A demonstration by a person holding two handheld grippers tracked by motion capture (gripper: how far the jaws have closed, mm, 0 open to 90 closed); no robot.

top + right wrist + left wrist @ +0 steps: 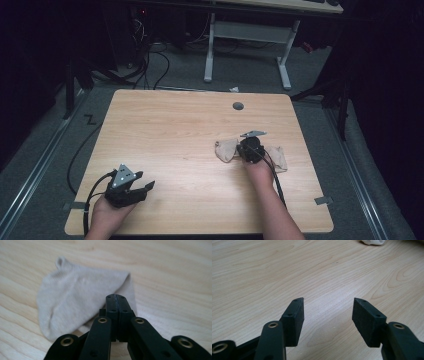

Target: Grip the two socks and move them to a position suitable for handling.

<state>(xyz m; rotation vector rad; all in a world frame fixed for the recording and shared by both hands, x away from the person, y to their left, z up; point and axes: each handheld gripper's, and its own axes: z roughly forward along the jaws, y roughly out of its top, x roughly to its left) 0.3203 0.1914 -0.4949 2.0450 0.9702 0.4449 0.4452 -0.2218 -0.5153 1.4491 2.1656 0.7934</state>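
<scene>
Risk: my right claw [116, 298], jaws pressed together over the sock [75, 300], may hold no fabric; left claw [328, 312] spread, idle.

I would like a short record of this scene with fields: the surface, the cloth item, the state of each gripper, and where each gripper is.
surface: light wooden table
cloth item: beige sock, lying flat on the table, right of centre
left gripper: open, nothing between the jaws, near the table's front left corner
right gripper: jaws closed together, over the sock; whether fabric is pinched cannot be told
</scene>
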